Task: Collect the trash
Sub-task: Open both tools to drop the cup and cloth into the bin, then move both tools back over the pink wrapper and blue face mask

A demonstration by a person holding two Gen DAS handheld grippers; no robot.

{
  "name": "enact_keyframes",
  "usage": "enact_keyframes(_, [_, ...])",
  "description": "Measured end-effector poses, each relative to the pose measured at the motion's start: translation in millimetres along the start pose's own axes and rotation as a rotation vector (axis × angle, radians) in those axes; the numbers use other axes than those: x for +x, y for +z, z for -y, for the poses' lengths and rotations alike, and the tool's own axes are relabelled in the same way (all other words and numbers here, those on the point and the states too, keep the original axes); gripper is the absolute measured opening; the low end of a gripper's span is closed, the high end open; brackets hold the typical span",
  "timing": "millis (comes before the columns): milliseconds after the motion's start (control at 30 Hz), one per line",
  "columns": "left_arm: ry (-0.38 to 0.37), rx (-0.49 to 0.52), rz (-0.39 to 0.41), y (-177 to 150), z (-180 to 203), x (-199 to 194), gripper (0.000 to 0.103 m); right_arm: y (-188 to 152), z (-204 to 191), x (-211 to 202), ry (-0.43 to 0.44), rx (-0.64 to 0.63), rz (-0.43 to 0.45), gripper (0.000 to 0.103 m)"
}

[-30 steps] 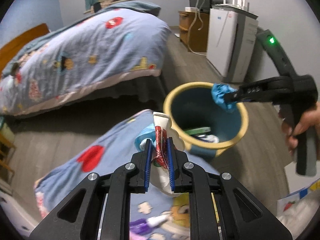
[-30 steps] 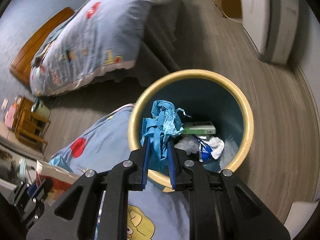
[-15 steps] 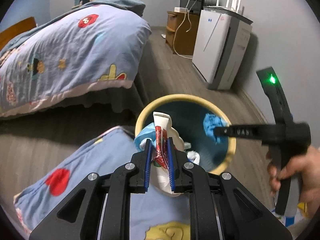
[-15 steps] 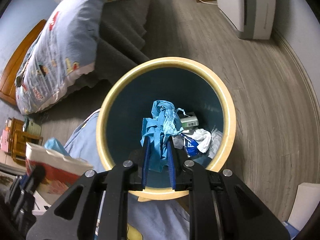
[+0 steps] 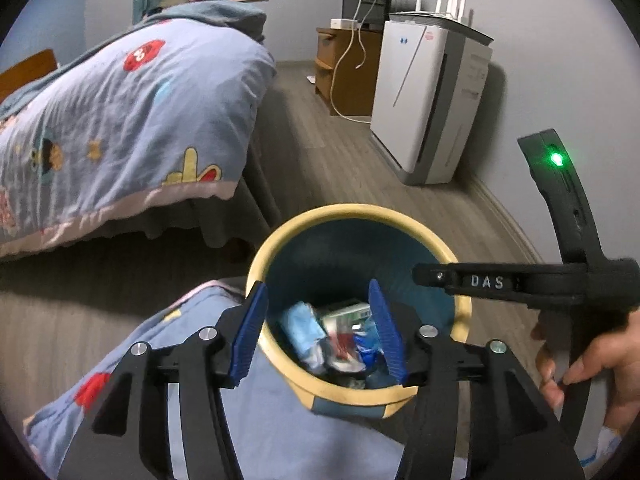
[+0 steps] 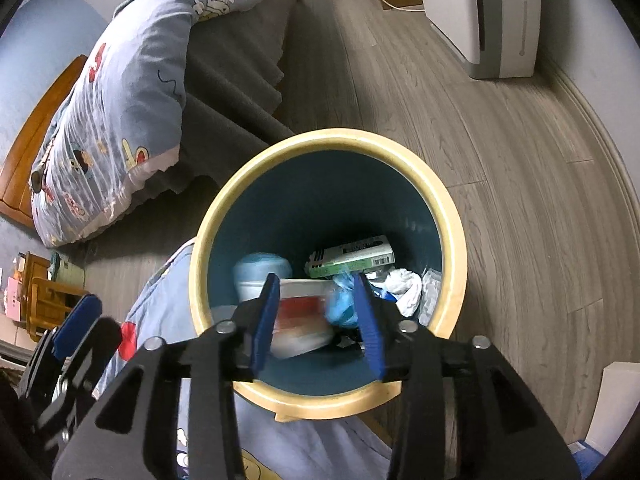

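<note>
Over bin (image 6: 450, 240), at 12 o'clock from both grippers, trash being released: left gripper (image 5: 318, 330) and right gripper (image 6: 316, 322) jaws just being opened, standing spread, nothing pinched. Red-white paper cup (image 6: 304, 320) and blue wad (image 6: 340, 306) lying inside; judged light, crushable, best pinched at rim or fold.

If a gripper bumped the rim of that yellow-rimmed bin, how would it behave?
The bin is tall for its width, so a rim knock might rock it. It holds only light-looking litter, like the green box, so little ballast. The quilt against one side may damp a push that way.
</note>
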State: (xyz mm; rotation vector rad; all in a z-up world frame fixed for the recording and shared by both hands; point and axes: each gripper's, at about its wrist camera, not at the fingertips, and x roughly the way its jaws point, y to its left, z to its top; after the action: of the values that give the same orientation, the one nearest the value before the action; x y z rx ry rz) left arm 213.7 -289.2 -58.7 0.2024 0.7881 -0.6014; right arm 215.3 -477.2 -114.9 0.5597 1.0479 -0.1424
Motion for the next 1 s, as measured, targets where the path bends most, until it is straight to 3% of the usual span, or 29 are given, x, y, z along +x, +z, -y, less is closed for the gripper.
enact_keyframes(100, [0.007,0.007,0.002,-2,-1,-6,0.061,0,-4,-4,0.0,-0.011,0.012,0.056])
enact_keyframes(167, [0.019,0.004,0.003,-5,-3,-11,0.072,0,-7,-6,0.004,-0.018,0.017,0.061])
enact_keyframes(233, [0.03,-0.002,0.002,-8,-6,-16,0.079,0,-10,-9,0.004,-0.028,0.03,0.076])
enact_keyframes(400, [0.062,-0.017,0.009,-16,-13,-37,0.091,-1,-18,-20,-0.01,-0.054,0.063,0.095])
enact_keyframes(767, [0.159,-0.078,0.017,-57,-56,-127,0.095,-30,-65,-46,-0.019,-0.169,0.083,0.097])
enact_keyframes(1000, [0.242,-0.176,0.012,-107,-94,-188,0.095,-68,-106,-71,0.065,-0.214,0.082,0.097])
